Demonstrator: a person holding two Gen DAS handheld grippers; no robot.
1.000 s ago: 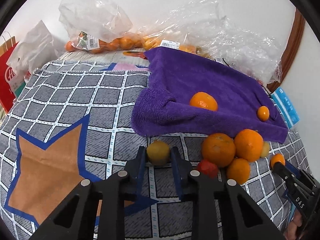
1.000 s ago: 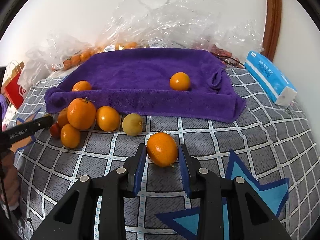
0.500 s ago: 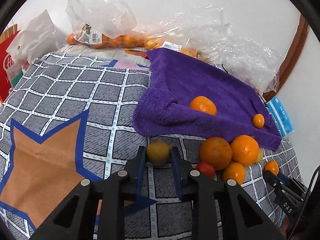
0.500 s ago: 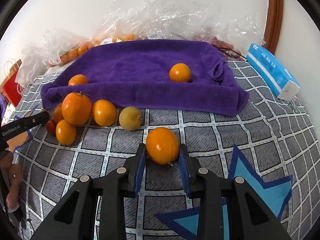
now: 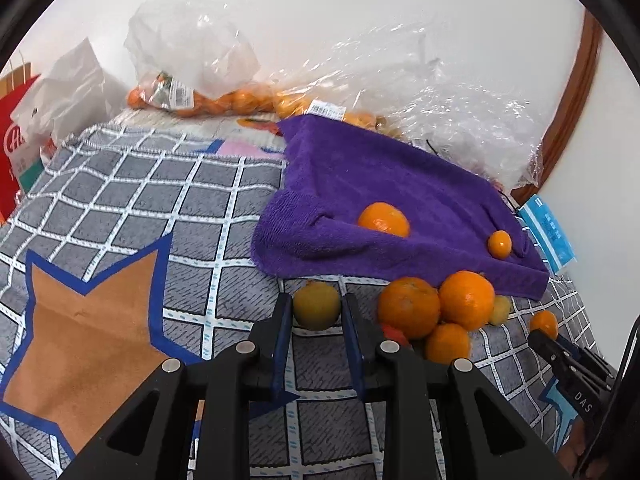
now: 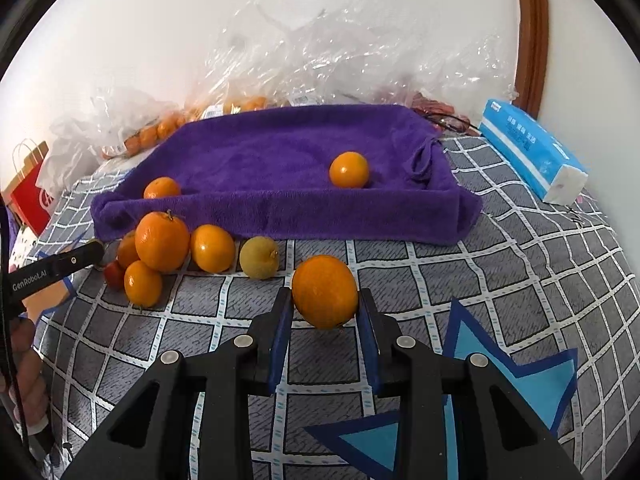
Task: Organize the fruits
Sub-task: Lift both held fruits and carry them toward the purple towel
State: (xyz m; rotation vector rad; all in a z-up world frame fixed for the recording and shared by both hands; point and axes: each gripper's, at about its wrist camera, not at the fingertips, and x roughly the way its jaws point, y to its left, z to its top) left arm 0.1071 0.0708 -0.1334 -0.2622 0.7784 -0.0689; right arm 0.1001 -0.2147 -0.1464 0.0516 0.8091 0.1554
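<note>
Both grippers level, raised since earlier: left gripper (image 5: 316, 316) clamps yellow fruit (image 5: 317, 305); right gripper (image 6: 323, 312) clamps orange (image 6: 325, 291).

Purple towel (image 6: 280, 160), orange fruits (image 6: 162, 240), yellow-green fruit (image 5: 317, 306), grey white-gridded blanket (image 6: 520, 264) with blue-edged stars.

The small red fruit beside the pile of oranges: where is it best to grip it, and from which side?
Probably from above, gripping the small red fruit across its round middle. Oranges crowd its far side and the left gripper sits close beside it.
</note>
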